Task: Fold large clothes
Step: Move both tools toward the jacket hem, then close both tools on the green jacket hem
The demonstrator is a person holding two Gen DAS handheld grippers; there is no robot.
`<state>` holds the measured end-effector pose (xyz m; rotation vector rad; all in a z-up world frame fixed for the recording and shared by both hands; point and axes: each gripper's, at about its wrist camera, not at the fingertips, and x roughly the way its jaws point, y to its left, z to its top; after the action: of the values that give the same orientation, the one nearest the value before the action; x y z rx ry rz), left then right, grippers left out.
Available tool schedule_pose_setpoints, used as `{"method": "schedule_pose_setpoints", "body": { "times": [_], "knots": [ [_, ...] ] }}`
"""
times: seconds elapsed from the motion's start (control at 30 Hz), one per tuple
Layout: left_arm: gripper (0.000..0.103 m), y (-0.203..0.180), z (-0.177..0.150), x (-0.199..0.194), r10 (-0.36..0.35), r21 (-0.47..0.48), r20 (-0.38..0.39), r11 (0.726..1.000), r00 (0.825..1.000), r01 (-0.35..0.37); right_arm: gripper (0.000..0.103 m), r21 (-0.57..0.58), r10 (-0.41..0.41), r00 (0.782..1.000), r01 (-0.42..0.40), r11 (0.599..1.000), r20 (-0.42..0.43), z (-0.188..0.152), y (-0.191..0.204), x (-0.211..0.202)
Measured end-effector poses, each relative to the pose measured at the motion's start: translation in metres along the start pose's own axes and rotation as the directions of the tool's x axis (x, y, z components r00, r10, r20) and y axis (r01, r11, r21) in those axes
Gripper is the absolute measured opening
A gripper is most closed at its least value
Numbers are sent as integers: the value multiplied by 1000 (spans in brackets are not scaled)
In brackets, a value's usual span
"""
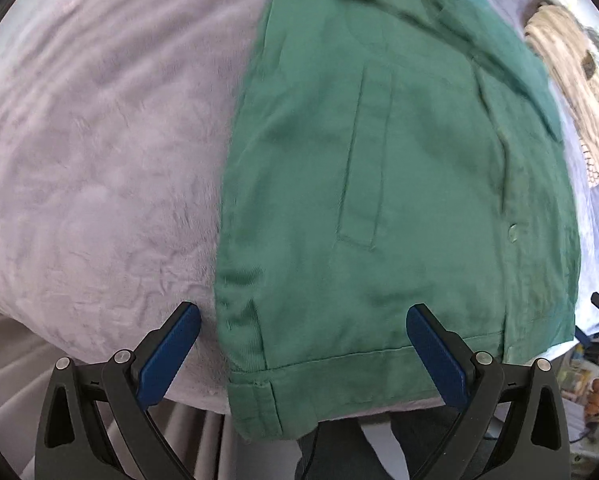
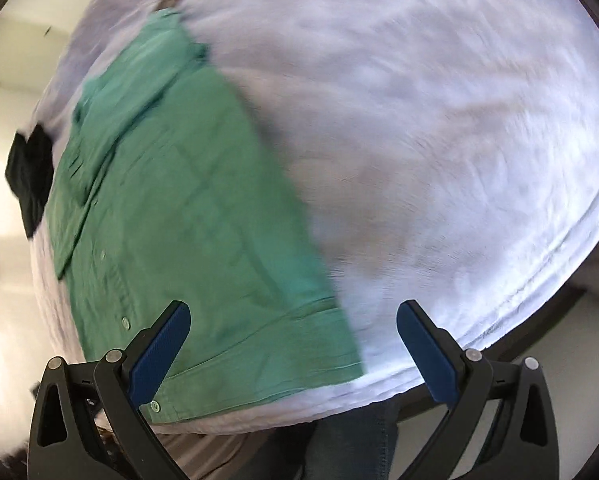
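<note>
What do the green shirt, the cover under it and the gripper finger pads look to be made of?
Green shirt: woven, matte cloth, probably cotton twill; stitched seams, creases, small plastic-looking buttons. Bed cover: pale lilac plush or fleece, judging by its brushed, mottled nap. Finger pads: blue, matte, likely rubber or plastic, on black arms that look like hard plastic.

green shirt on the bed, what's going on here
A person holding two grippers is folding a green button-up shirt on a pale lilac blanket. The shirt lies as a narrow panel, sides apparently folded in. The left gripper and right gripper both hover open above its hem, holding nothing.
</note>
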<state>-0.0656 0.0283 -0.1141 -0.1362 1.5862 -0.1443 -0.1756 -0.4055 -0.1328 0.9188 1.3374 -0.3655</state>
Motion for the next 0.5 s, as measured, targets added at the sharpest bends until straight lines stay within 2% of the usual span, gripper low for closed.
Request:
{"method": "schedule_pose_setpoints", "body": {
  "times": [0.03,0.1,0.23,0.37,0.4,0.43,0.47,0.5],
  "knots": [
    [103,2,0,3,5,-10,-5,1000,1000,-5,103,26,26,999,-26,999,-18,1,-8,5],
    [103,2,-1,4,3,-11,-4,1000,1000,-3,103,99,136,987,-128,987,-85,0,-21,20],
    [103,1,-1,2,-22,-21,-4,1000,1000,22,103,189,310,943,-285,940,-117,-8,-17,37],
    [103,14,4,-7,-83,-60,6,995,997,83,103,214,512,847,-479,851,-139,-10,6,41],
    [103,21,7,-7,-106,-75,9,992,994,106,103,208,545,826,-513,833,-143,-10,12,40],
    [103,25,7,-7,-122,-86,10,989,992,122,103,200,562,814,-532,823,-148,-10,17,40],
    [103,28,7,-5,-139,-98,9,985,990,139,103,196,560,814,-530,825,-154,-11,20,42],
    [103,31,7,-2,-157,-108,-2,982,988,156,103,193,539,826,-508,839,-168,-11,22,45]
  ]
}}
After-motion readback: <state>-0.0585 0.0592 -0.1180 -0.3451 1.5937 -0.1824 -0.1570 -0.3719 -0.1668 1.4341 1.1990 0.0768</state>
